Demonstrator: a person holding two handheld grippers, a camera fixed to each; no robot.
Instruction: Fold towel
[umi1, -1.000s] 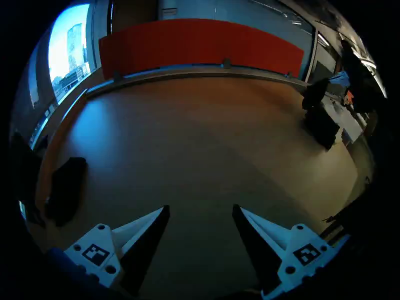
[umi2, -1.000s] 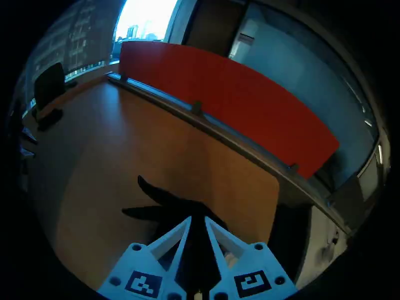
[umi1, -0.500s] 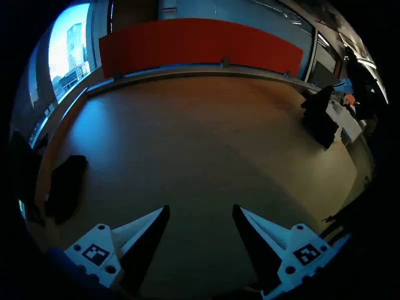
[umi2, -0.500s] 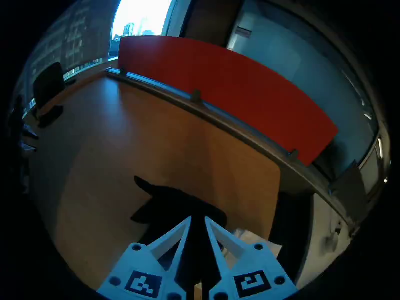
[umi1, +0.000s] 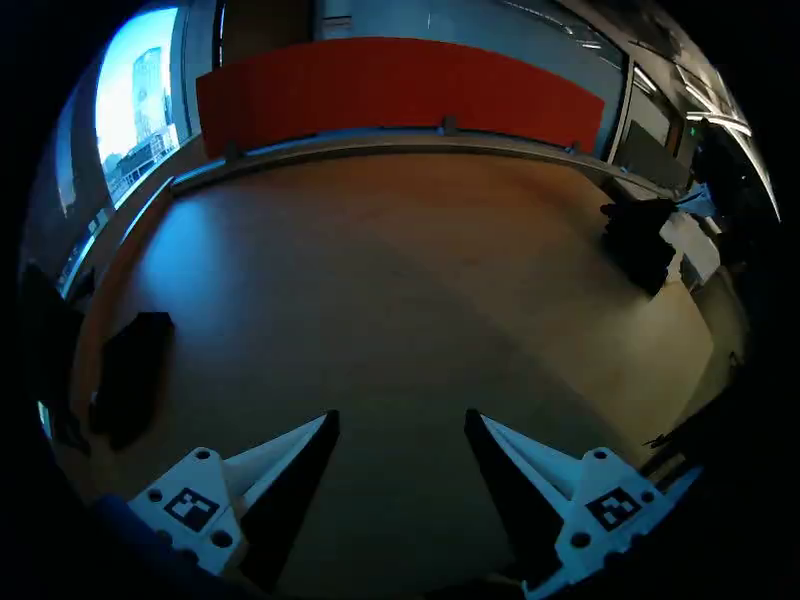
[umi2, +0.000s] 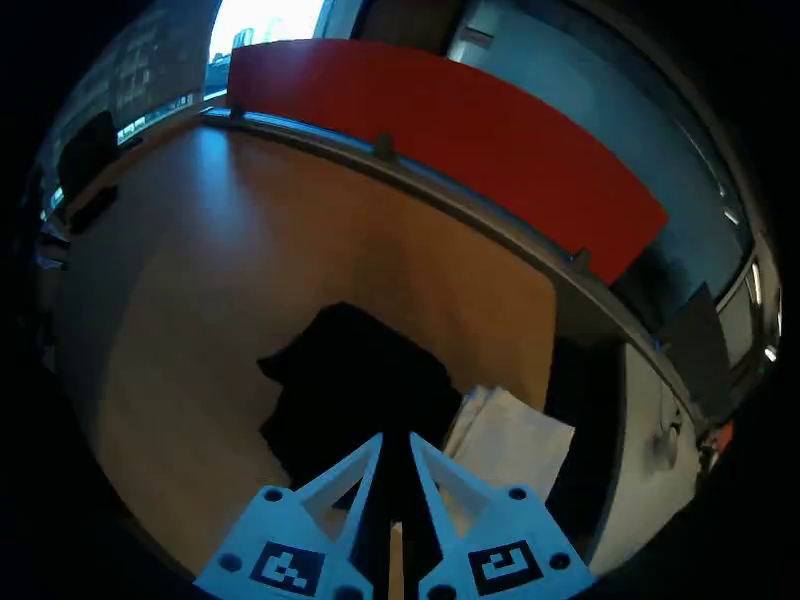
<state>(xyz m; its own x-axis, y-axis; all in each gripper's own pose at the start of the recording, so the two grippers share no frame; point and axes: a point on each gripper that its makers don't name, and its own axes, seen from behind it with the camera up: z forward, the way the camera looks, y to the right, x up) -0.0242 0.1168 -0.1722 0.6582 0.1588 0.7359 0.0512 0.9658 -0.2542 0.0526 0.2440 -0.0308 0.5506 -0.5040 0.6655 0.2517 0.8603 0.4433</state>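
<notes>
- My left tool (umi1: 400, 415) is open, its two fingers spread wide apart with nothing between them, low over the wooden tabletop (umi1: 400, 270).
- My right tool (umi2: 395, 438) is closed to a narrow slit, and dark cloth sits pinched between its fingers, so I read it as gripping the black towel (umi2: 340, 380).
- In the right gripper view the towel lies bunched and crumpled on the tabletop just ahead of the fingertips, towards the tabletop's right-hand end.
- A stack of pale folded cloths (umi2: 515, 440) lies right beside the towel, its near edge touching or slightly under the dark fabric; I cannot tell which.
- A red partition (umi1: 400, 85) runs along the far edge of the tabletop, with a bright window (umi1: 140, 90) to its left.
- In the left gripper view a flat black object (umi1: 130, 375) rests on the tabletop's left side, well apart from my left tool; it is too dim to name.
</notes>
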